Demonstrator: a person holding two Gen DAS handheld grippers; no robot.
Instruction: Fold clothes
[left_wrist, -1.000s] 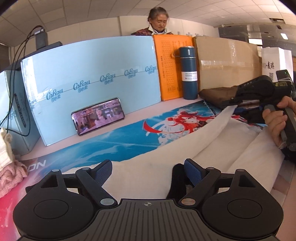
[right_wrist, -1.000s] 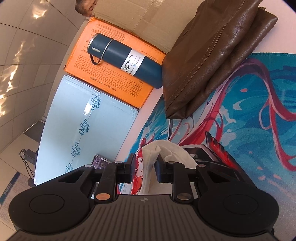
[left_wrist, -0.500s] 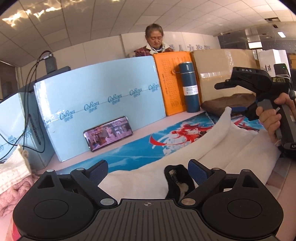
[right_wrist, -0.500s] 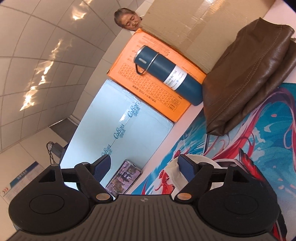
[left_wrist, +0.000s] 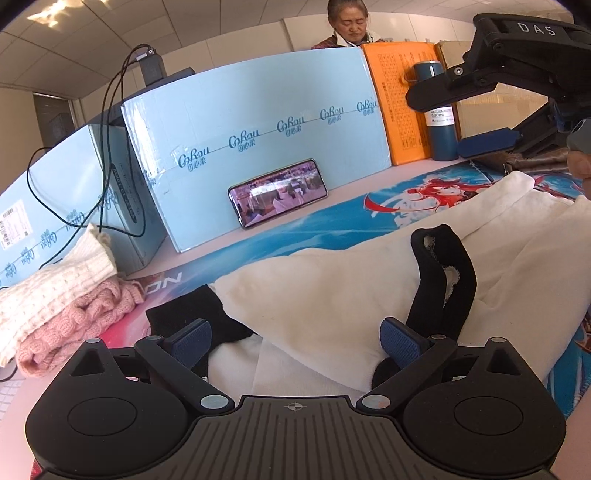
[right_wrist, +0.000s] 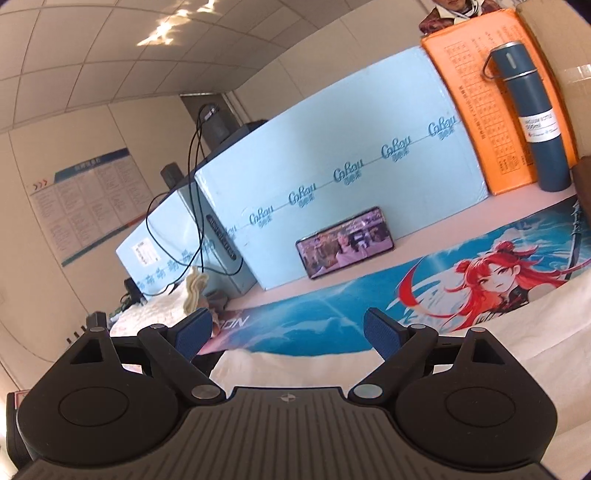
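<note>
Across the lower centre and right of the left wrist view lies the cream garment, partly folded on the printed anime desk mat, its black collar standing up just right of centre and a black cuff showing at lower left. Left gripper: jaws spread wide, blue pads either side of the cloth, no visible pinch on the fabric. Right gripper: jaws opening, nothing between them; in its own view only the garment's cream edge sits below the fingers. From the left wrist view the same right gripper appears at upper right, raised above the garment and clear of it. At left of the frame, a stack of knitwear: a white waffle-knit piece on top of a pink cable-knit sweater. Behind the mat, light blue cartons form a wall; a smartphone leans against the nearer one, screen lit. Upper right: a dark blue vacuum bottle upright in front of an orange box. Black cables hang over the cartons at upper left. A person is partly visible behind the cartons at top centre.
</note>
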